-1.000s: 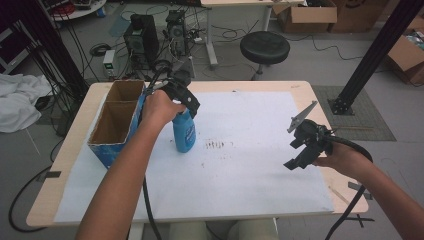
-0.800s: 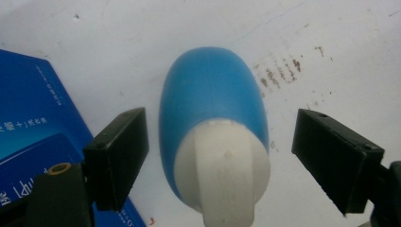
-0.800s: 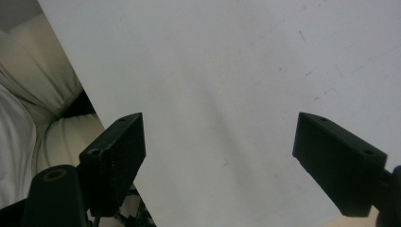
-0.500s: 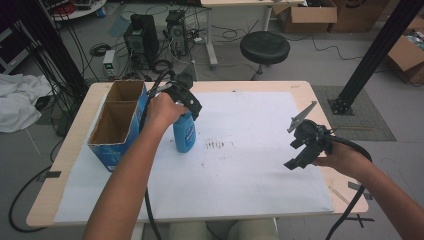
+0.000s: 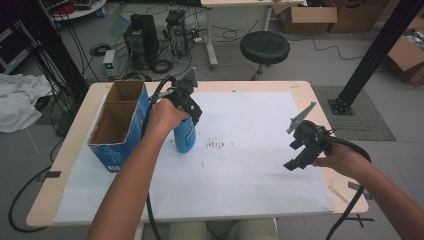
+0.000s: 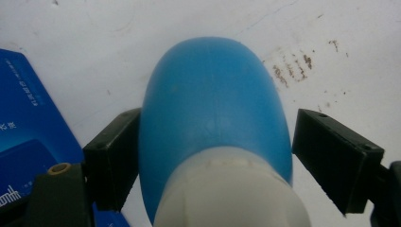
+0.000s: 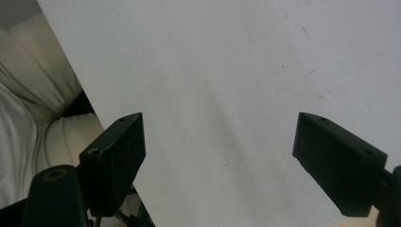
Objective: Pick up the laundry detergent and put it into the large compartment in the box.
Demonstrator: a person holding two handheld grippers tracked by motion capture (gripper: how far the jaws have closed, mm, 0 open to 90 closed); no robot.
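Smooth, matt blue plastic bottle with a white plastic cap. Matt white paper sheet covers a pale wooden desk. Blue printed cardboard box, brown inside.

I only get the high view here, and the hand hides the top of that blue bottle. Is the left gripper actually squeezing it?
Observer: Not yet. In the left gripper view the jaws straddle the blue bottle, and a gap shows at the jaw on that view's right.
Operator: What's on top of the bottle?
Observer: A white cap.
Operator: And the right gripper, holding anything?
Observer: No. The right gripper has its jaws wide open over bare white paper.
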